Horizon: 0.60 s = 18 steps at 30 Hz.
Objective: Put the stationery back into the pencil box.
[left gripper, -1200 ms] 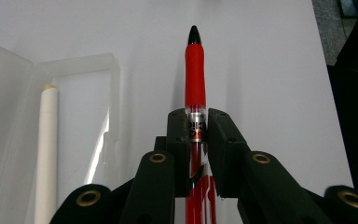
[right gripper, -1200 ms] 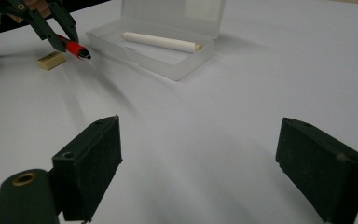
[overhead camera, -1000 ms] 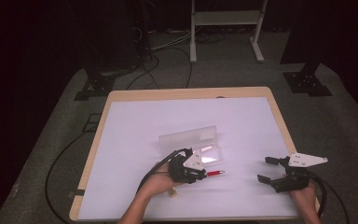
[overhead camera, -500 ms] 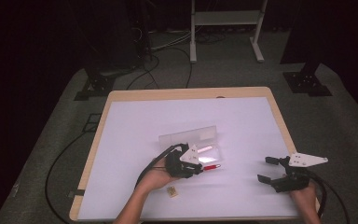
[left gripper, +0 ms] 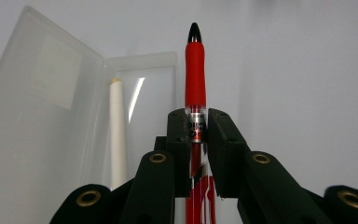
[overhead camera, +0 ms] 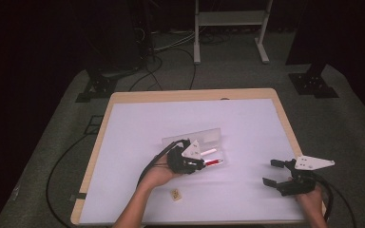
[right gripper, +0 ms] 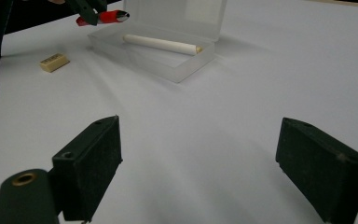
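So my left tool is clamped on the red pen, tip pointing straight out along the jaws, w/ the open clear plastic case just beside it. Pen's long axis runs roughly parallel to the white stick lying in the tray. Red grip, black tip. Right tool sits wide open, holding nothing, well apart on the counter, so left is def nearer.

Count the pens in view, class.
2: a red pen clamped in the left hand-held gripper beside the case, and a white pen lying inside it.
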Tool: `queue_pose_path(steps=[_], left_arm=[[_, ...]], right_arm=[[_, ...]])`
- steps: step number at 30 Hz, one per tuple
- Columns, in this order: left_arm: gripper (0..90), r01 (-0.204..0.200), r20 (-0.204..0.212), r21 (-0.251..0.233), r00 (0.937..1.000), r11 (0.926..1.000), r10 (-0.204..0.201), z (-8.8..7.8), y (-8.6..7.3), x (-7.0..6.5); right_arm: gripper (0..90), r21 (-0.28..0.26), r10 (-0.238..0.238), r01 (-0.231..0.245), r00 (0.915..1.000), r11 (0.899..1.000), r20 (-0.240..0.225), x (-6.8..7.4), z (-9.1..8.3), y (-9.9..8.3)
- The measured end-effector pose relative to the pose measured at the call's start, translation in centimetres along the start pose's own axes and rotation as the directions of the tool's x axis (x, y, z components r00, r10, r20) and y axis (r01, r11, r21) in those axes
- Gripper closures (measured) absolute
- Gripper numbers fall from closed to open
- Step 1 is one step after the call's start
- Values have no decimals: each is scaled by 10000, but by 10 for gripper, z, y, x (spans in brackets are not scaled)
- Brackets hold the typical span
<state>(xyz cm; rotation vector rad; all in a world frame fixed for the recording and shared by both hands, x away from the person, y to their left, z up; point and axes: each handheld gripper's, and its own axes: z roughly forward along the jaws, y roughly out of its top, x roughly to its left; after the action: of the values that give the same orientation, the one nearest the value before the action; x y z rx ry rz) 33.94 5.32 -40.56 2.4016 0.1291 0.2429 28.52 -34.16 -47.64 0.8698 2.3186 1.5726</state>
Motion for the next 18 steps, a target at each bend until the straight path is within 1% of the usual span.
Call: queue_pose_path(steps=[8,10,11,16,18], left_arm=[[795,-20,-18,-26,10000,10000,20,1,4,6],[795,6,14,2,10000,10000,-6,3,4,8],[795,8,7,95,10000,10000,-8,4,3,9],[795,108,25,156,9999,9998,-109,8,1,14],[795,209,18,161,9998,9997,-209,10,-1,15]], right_arm=[[134,3,1,-1,10000,10000,-11,0,0,0],[134,-2,-17,17,10000,10000,-18,0,0,0],[134,-14,-29,29,10000,10000,-20,0,0,0],[134,-14,-25,25,10000,10000,-30,0,0,0],[134,-20,-23,23,10000,10000,-23,0,0,0]])
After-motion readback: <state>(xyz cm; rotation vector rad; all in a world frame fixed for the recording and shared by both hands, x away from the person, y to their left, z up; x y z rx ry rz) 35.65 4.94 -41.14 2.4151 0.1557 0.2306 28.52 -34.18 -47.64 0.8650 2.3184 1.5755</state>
